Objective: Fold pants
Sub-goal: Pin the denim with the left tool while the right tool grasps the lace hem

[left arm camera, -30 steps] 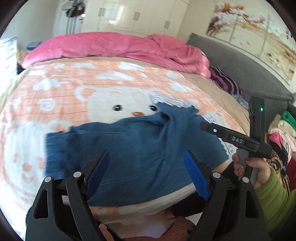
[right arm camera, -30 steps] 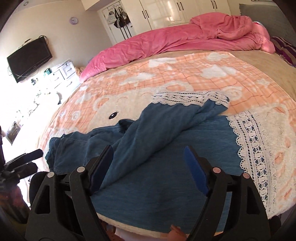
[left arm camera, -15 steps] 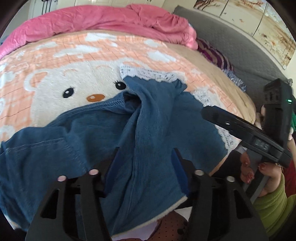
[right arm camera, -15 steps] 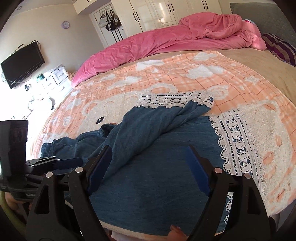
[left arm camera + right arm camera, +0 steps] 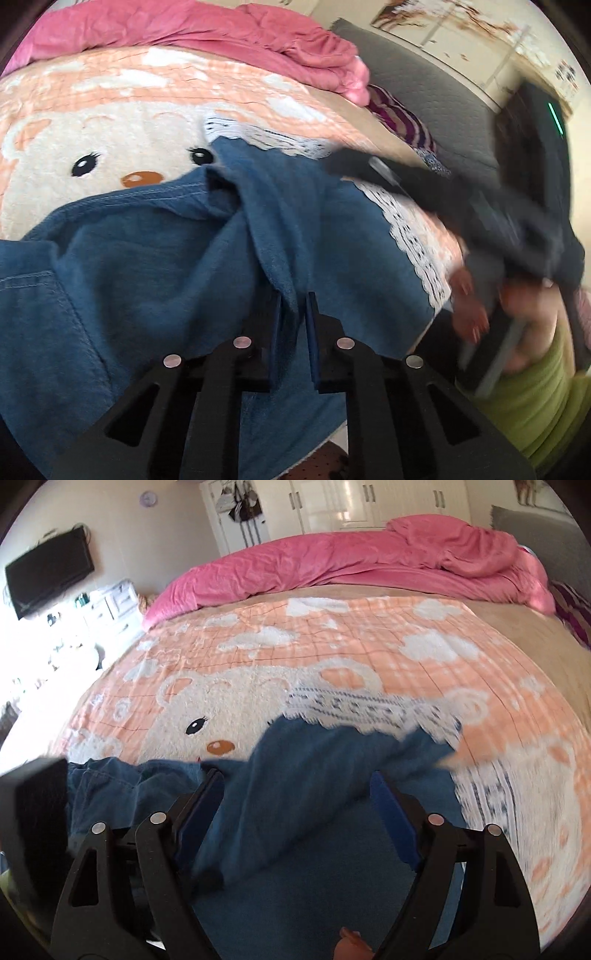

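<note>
We see the pants (image 5: 155,266), blue denim with white lace hems, lying rumpled on a fleecy peach bear blanket (image 5: 110,110). Left gripper (image 5: 294,306) has just closed, pinching a denim fold between its pads. Right gripper (image 5: 297,786) stands wide above the pants, gripping nothing. No legible writing.

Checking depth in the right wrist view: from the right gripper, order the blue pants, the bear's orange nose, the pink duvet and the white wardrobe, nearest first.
From the right gripper:
1. Blue pants, under the jaws.
2. Bear's orange nose, ahead-left.
3. Pink duvet, across the bed's far end.
4. White wardrobe, back wall.
</note>
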`<move>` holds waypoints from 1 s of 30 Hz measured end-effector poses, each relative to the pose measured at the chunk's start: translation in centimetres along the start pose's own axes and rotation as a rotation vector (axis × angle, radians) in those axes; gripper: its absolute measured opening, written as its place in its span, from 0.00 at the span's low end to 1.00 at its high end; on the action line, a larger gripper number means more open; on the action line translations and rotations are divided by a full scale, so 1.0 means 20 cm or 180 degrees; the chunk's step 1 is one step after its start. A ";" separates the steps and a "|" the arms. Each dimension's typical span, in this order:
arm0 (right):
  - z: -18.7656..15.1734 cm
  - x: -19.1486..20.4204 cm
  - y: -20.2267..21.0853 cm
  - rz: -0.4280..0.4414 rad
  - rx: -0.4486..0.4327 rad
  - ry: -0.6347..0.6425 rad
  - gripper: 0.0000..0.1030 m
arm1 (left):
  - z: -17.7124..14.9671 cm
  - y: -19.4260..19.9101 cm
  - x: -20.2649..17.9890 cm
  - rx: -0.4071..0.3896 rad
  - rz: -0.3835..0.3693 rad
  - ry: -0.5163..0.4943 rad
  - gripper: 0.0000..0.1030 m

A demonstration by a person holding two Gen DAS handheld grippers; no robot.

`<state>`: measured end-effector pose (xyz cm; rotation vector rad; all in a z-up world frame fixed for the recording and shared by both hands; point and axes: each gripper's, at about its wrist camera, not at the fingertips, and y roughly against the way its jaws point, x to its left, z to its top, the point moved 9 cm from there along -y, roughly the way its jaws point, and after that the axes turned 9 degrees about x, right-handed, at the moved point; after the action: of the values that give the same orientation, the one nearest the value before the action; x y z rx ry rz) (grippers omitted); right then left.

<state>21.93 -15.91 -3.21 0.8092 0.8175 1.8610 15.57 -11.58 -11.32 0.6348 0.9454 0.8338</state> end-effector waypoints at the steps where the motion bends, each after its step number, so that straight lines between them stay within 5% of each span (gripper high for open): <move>1: 0.04 0.02 -0.04 -0.0014 0.0066 0.0074 0.73 | -0.01 -0.01 -0.01 0.0011 0.0021 -0.0040 0.12; 14: 0.29 0.06 -0.63 -0.0715 0.0762 0.0451 0.69 | -0.01 -0.06 -0.03 0.0020 -0.0019 -0.0065 0.12; 20: 0.31 0.02 -0.73 -0.0846 0.0831 0.0495 0.43 | -0.02 -0.07 -0.04 0.0014 0.0006 -0.0039 0.12; 22: 0.31 0.00 -0.71 -0.0898 0.0771 0.0527 0.18 | -0.02 -0.07 -0.04 0.0005 0.0011 -0.0027 0.12; 24: 0.31 -0.03 -0.68 -0.0913 0.0707 0.0493 0.07 | -0.02 -0.06 -0.06 -0.0021 0.0035 -0.0039 0.12; 30: 0.30 -0.19 -0.46 -0.0619 0.0350 -0.0034 0.06 | -0.02 -0.04 -0.07 -0.0112 0.0137 -0.0140 0.13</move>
<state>32.52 -14.81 -7.84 0.7779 0.9638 1.6508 15.09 -13.14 -11.54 0.6425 0.8782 0.8695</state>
